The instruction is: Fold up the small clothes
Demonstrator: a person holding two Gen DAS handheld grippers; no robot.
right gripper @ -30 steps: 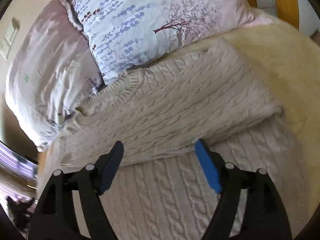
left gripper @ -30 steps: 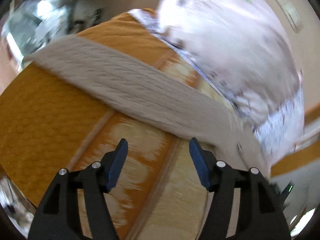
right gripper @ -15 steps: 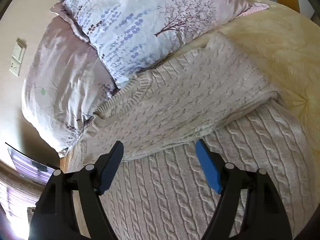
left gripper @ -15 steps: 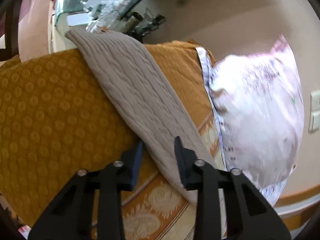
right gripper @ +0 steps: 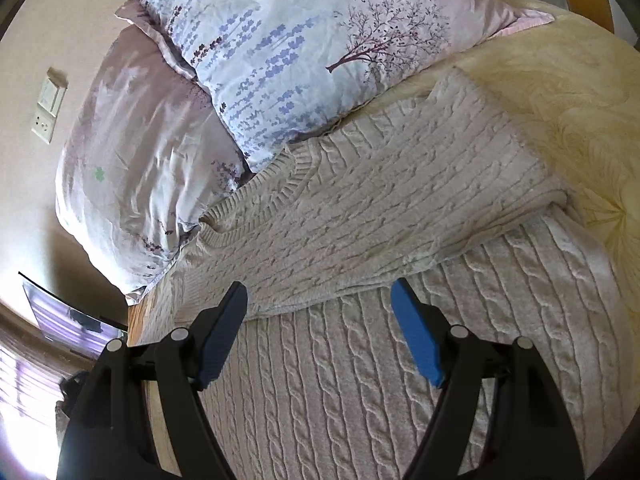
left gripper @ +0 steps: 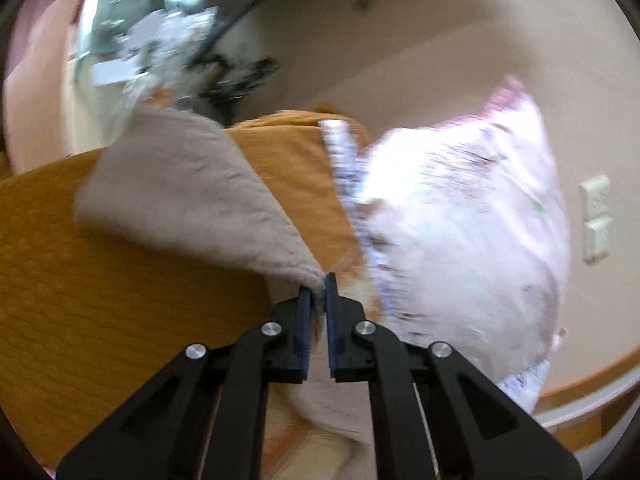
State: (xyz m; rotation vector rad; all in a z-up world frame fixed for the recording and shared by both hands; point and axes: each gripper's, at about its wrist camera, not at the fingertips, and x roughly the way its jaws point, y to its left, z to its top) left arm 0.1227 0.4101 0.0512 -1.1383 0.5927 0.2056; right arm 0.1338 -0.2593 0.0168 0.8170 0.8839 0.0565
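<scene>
The left tool (left gripper: 318,294) is clenched on the sweater's sleeve (left gripper: 192,196), which stretches ahead-left over the bed (left gripper: 100,300), while the released right tool (right gripper: 320,328) hovers over the folded sweater (right gripper: 360,216).

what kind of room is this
Most likely a bedroom: the cable-knit sweater lies on a bed with an orange bedspread, two printed pillows are stacked at its head, and a wall switch plate sits beside them.
</scene>
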